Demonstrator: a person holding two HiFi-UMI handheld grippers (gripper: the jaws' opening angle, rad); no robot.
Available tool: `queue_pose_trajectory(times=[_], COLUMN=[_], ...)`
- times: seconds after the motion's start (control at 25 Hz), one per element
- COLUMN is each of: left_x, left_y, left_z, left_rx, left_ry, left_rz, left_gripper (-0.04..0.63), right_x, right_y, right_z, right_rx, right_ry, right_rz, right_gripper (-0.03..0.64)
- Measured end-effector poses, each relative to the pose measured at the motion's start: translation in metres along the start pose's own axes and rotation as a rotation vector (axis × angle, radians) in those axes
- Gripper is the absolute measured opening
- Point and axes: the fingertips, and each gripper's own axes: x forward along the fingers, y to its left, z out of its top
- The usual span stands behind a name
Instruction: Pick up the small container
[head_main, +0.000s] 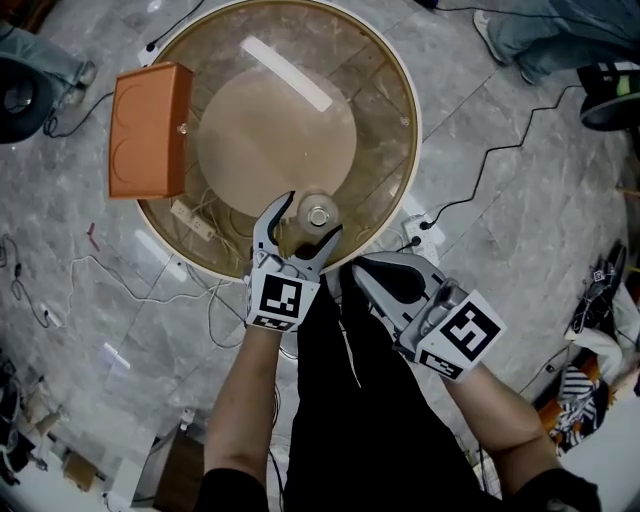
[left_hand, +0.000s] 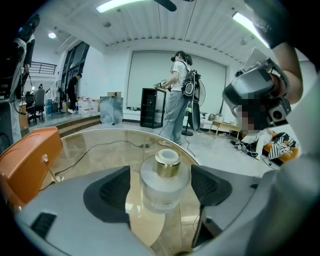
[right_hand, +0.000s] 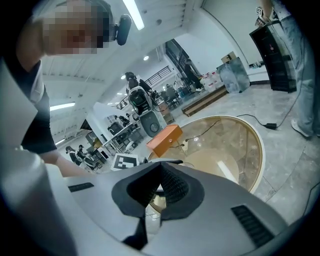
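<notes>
The small container (head_main: 318, 213) is a frosted jar with a gold cap, standing upright near the front rim of a round glass table (head_main: 405, 90). My left gripper (head_main: 308, 218) is open, with one jaw on each side of the jar. In the left gripper view the jar (left_hand: 161, 187) stands between the two dark pads (left_hand: 114, 192), with a small gap on either side. My right gripper (head_main: 350, 272) hangs shut and empty just off the table's front edge, to the right of the left one. In the right gripper view its pads (right_hand: 172, 187) meet.
An orange box (head_main: 150, 130) lies on the table's left rim, overhanging it. Cables and a power strip (head_main: 195, 222) show under the glass and on the grey floor. A person (left_hand: 177, 95) stands beyond the table near a black cabinet (left_hand: 151, 107).
</notes>
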Motion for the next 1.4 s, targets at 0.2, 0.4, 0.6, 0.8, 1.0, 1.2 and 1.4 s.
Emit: queue_pose_trajectory(times=[0.2, 0.4, 0.6, 0.8, 1.0, 1.2, 1.4], left_x=[0.018, 0.027, 0.03, 0.039, 0.041, 0.042, 0.042], left_y=[-0.009, -0.006, -0.006, -0.006, -0.007, -0.007, -0.007], left_z=[0.003, 0.005, 0.01, 0.008, 0.01, 0.01, 0.009], left_rx=[0.011, 0.009, -0.007, -0.003, 0.003, 0.022, 0.01], left_ry=[0.005, 0.018, -0.01, -0.002, -0.017, -0.019, -0.014], left_rz=[-0.011, -0.004, 0.0, 0.009, 0.03, 0.047, 0.072], left_gripper=[0.377, 0.354, 0.354, 0.354, 0.354, 0.354, 0.354], right_x=[-0.011, -0.025, -0.037, -0.048, -0.062, -0.072, -0.077], right_y=[-0.001, -0.002, -0.001, 0.001, -0.002, -0.005, -0.004], right_z=[-0.006, -0.011, -0.013, -0.016, -0.026, -0.033, -0.038], right_rx=[0.007, 0.013, 0.012, 0.023, 0.038, 0.069, 0.07], right_ry=[0.003, 0.005, 0.0, -0.012, -0.016, -0.04, -0.037], right_rz=[-0.004, -0.015, -0.032, -0.037, -0.052, -0.068, -0.071], right_gripper=[0.014, 0.012, 0.013, 0.013, 0.013, 0.014, 0.013])
